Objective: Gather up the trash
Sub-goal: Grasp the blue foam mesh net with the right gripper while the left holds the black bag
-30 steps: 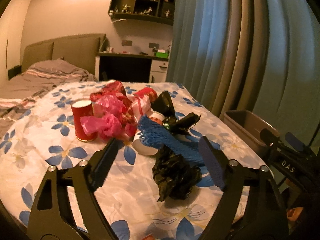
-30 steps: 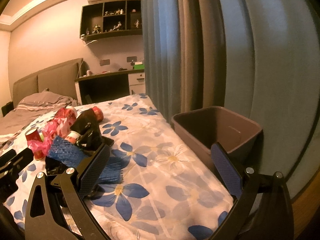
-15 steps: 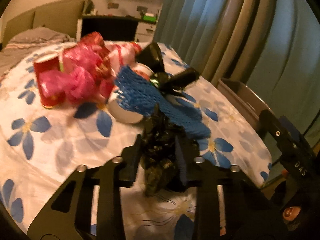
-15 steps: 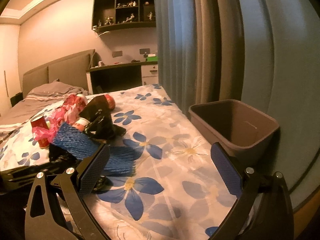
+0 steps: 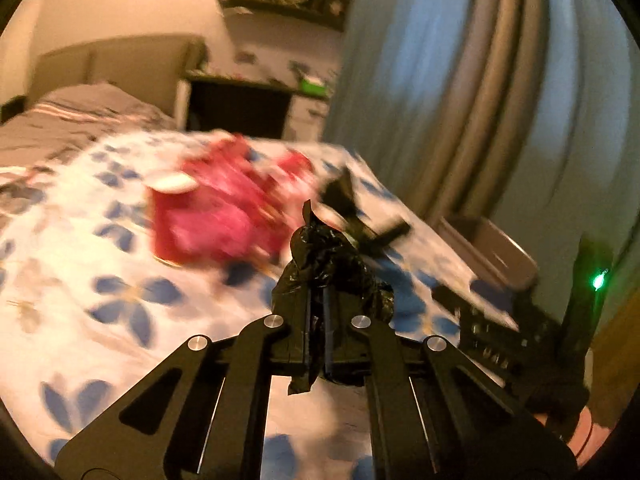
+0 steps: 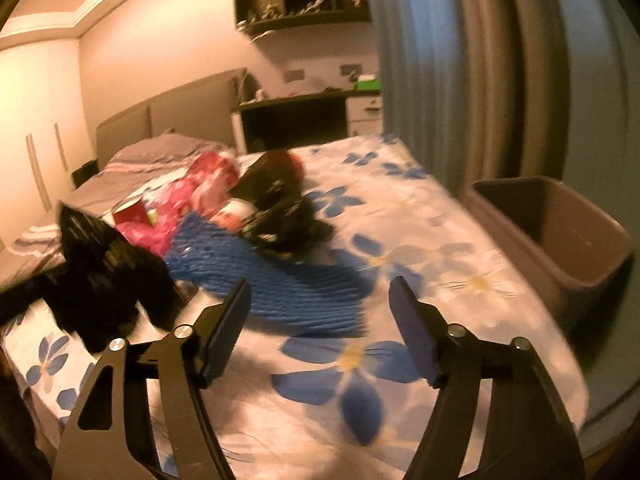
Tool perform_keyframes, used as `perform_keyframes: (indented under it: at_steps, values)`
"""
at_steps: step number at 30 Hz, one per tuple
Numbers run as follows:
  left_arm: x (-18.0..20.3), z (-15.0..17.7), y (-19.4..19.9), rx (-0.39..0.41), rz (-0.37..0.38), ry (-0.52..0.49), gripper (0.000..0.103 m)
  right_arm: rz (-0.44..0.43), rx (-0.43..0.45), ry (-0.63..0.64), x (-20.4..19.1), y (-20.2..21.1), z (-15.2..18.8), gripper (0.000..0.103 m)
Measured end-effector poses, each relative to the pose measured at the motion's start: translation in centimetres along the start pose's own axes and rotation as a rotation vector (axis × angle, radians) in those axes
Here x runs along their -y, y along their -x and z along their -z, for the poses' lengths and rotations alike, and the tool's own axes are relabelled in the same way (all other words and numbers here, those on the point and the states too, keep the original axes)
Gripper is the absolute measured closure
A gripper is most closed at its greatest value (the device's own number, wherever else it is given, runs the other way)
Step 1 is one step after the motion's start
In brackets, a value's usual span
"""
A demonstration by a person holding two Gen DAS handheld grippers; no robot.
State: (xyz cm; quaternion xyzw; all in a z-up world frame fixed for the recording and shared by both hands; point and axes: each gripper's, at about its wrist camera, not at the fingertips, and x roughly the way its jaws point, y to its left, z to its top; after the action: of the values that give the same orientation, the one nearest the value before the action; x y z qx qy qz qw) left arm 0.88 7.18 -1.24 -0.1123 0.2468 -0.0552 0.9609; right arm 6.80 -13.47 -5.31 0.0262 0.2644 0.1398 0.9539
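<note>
My left gripper (image 5: 318,320) is shut on a crumpled black plastic bag (image 5: 332,264) and holds it above the flowered bedspread (image 5: 100,304). The bag also shows at the left of the right wrist view (image 6: 108,272). My right gripper (image 6: 320,320) is open and empty, low over the bed just short of a blue foam net (image 6: 280,280). Behind the net lie a black wrapper (image 6: 280,208), pink and red plastic (image 6: 176,208) and a red paper cup (image 6: 130,212). A brown bin (image 6: 560,232) stands off the bed's right edge.
Grey-blue curtains (image 6: 480,60) hang right behind the bin. A headboard, pillows and a dark desk (image 6: 296,120) are at the far end of the bed. The bed edge runs along the right, with the bin (image 5: 496,248) just past it.
My left gripper has closed on the black bag and lifted it off the bed. My right gripper has moved forward and down toward the blue net, its jaws narrower than before.
</note>
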Motion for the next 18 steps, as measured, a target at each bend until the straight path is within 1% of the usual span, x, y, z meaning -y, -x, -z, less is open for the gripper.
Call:
perform_keyframes:
  at_steps: [1,3,5,6,11,13,16,17,18]
  values:
    - [-0.7,-0.4,0.6,0.031,-0.039,0.008,0.099,-0.017,-0.019,0.008,-0.6,-0.7,-0.1,0.033]
    - [-1.7,-0.9,1.2,0.055,-0.071,0.025,0.099,-0.032,-0.047,0.019,-1.4,-1.6,-0.4,0.032]
    - [-2.8,-1.1,1.6,0.062,-0.088,0.053,0.099,-0.053,-0.083,0.046,-2.7,-2.7,-0.5,0.020]
    - [-3.1,-1.2,1.6,0.061,-0.090,0.062,0.099,-0.060,-0.099,0.061,-3.3,-3.2,-0.6,0.019]
    - [-4.3,-1.2,1.5,0.053,-0.085,0.093,0.099,-0.060,-0.129,0.161,-6.8,-4.9,-0.9,0.019]
    - [-4.5,-1.2,1.4,0.054,-0.082,0.095,0.099,-0.068,-0.140,0.184,-7.9,-5.2,-0.9,0.019]
    - [-4.7,-1.1,1.2,0.051,-0.080,0.099,0.099,-0.050,-0.142,0.226,-8.9,-5.8,-1.0,0.019]
    - [-4.9,-1.1,1.1,0.048,-0.077,0.104,0.099,-0.039,-0.147,0.237,-9.1,-6.0,-1.1,0.024]
    - [-5.1,-1.0,1.1,0.046,-0.074,0.109,0.099,-0.047,-0.162,0.236,-9.2,-6.2,-1.1,0.028]
